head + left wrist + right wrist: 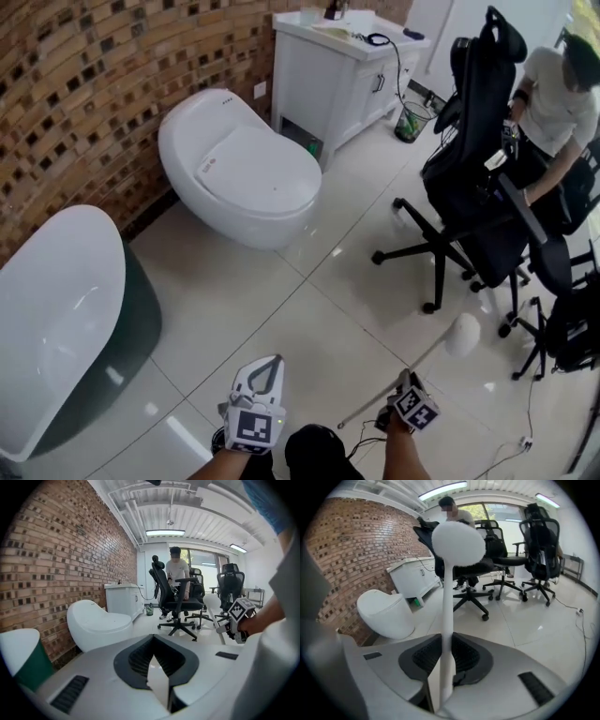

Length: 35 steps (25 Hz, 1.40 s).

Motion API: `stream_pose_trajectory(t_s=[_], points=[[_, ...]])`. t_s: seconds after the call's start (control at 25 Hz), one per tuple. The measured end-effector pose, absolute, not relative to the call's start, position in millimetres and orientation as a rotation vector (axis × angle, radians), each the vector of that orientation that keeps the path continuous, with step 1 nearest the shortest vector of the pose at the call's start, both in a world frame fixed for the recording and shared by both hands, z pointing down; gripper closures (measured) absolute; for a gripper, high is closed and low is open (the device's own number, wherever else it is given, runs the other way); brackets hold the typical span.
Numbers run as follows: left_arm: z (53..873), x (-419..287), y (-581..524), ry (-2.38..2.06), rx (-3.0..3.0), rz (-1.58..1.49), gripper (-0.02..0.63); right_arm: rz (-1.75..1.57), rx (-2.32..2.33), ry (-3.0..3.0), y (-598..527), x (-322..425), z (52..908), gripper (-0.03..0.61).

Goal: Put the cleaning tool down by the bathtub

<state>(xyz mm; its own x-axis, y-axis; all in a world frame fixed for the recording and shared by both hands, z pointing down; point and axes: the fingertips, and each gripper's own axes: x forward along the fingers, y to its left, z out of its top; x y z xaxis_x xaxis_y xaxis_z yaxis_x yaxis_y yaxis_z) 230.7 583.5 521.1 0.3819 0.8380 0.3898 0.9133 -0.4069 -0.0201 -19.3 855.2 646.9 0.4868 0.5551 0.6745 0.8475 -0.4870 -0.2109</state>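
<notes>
The bathtub (56, 309) stood at the floor's left edge against the brick wall (84, 84), white inside with a dark outer wall; only its smooth white basin showed. Further along that wall sat a white toilet (239, 169) with its lid down, then a white vanity cabinet (337, 66) in the far corner. The cabinet's top carried a few small items and a dark cable, too small to tell apart. A waste bin (410, 122) with a green liner stood just beside the cabinet; its contents could not be made out.

The right gripper (412, 408) pinched the thin white handle of the cleaning tool (462, 335). The handle ran out from between the jaws and ended in a round white head. That head lay toward the wheeled base of a black office chair (469, 187), well apart from the bathtub. The left gripper (258, 403) had its jaws pressed together at the tips, with nothing between them, and pointed across the tiles toward the toilet.

A broad stretch of glossy white floor (281, 309) lay open between the bathtub, the toilet and both grippers. The right side was crowded: chair legs and castors spread over the tiles, more black chairs stood behind, and a person (553, 94) in a white shirt sat at the far right edge.
</notes>
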Motion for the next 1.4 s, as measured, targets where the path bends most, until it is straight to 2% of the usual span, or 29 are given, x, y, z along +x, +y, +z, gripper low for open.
stream_pose_trajectory(t_s=[0.44,0.72,1.08,1.4], points=[[309,188,467,-1.232,-2.571,-0.490,0.615,-0.793,-2.504,-0.687,780,36,410,0.486],[246,180,360,-1.003,-2.729,-0.505,0.617,-0.784,-2.720,-0.379,701,97,302,0.486],[209,197,209,-0.785,-2.866,-0.436,0.617,-0.727,-2.968,0.113,523,183,226,0.486],[196,183,87,-0.505,-2.960,-0.442,0.615,-0.742,-3.025,0.511,386,233,224,0.487]])
